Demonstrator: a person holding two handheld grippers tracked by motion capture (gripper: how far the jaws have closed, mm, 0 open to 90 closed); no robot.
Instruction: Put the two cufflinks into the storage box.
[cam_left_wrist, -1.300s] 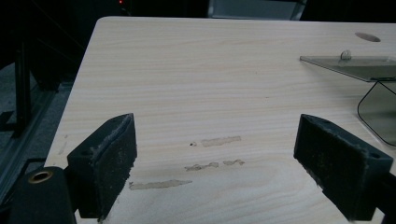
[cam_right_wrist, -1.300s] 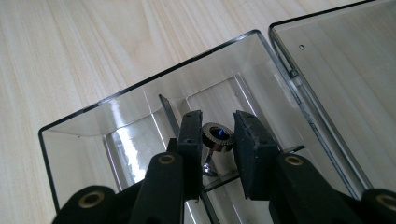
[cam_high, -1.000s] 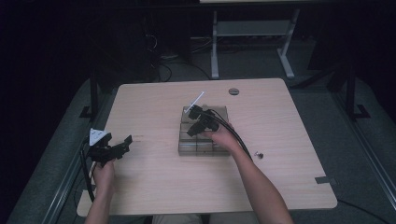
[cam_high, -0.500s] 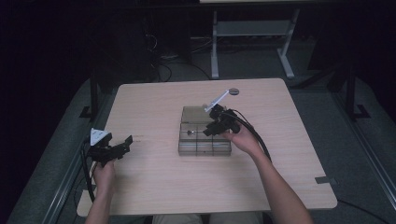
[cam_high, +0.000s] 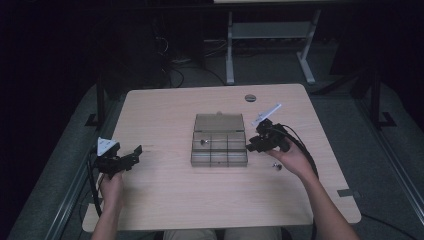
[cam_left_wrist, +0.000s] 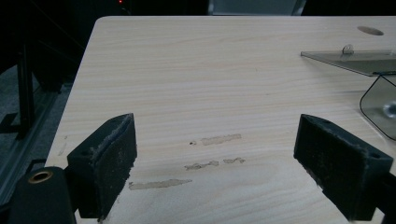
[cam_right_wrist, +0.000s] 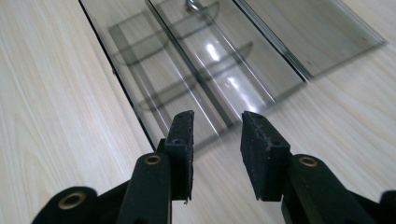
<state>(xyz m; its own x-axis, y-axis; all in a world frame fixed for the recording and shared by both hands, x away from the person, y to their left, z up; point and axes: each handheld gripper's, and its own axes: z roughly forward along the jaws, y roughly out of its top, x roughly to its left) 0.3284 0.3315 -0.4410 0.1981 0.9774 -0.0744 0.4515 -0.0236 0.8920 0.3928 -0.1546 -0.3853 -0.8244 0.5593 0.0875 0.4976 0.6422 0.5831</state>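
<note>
Smoky clear plastic compartment box (cam_high: 219, 145), lid open, w/ small metal bit inside.

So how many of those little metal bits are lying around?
2 that I can make out: one small metal piece sits inside the clear box, another lies on the table by the right hand. Others could be hidden.

The high view looks forward and down from above the near edge, taking in the whole table (cam_high: 165, 200) from well off. The left gripper view sits low and close over the table's left part, facing right toward the box (cam_left_wrist: 369, 60). The right gripper view hangs close above the box (cam_right_wrist: 196, 60), looking along it. All three share the box
</note>
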